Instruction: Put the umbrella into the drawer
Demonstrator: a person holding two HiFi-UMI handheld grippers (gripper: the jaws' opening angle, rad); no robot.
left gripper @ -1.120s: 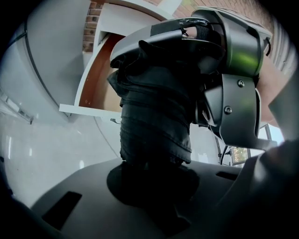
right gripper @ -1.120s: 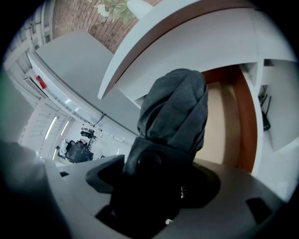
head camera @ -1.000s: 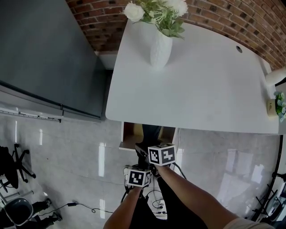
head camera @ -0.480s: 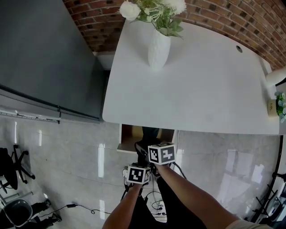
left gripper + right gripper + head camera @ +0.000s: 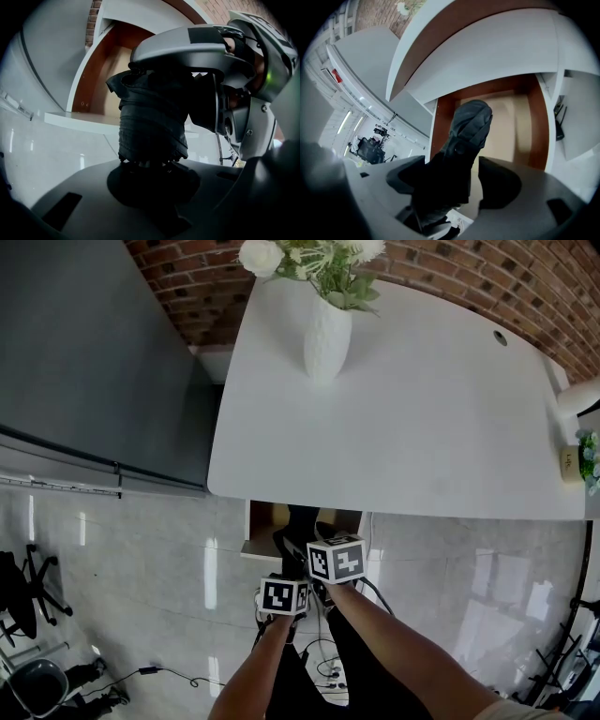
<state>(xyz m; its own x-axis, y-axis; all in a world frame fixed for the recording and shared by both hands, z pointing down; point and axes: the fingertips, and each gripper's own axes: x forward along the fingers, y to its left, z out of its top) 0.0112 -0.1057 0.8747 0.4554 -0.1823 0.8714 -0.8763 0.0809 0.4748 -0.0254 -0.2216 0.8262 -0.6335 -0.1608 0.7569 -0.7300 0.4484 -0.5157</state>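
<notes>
The folded black umbrella (image 5: 292,540) hangs in the air at the near edge of the open drawer (image 5: 262,518), which is pulled out from under the near side of the white table (image 5: 422,418). Both grippers hold it. In the right gripper view its far end points into the drawer's brown inside.

The left gripper (image 5: 283,582) has its jaws set narrow on the umbrella's near end, which sits bunched between them in the left gripper view. The right gripper (image 5: 457,185) grips farther along, just right of the left one. Its jaws straddle the dark fabric, which leans on the left-hand jaw, with a sliver of gap at the tip of the other. Both grippers tilt downward towards the drawer, and the person's forearms come in from the near side.

At the table's far left stands a white vase (image 5: 326,338) of flowers (image 5: 314,257) against a brick wall (image 5: 525,282). A glossy grey floor (image 5: 141,596) lies below, with a black chair (image 5: 23,587) at the near left.
</notes>
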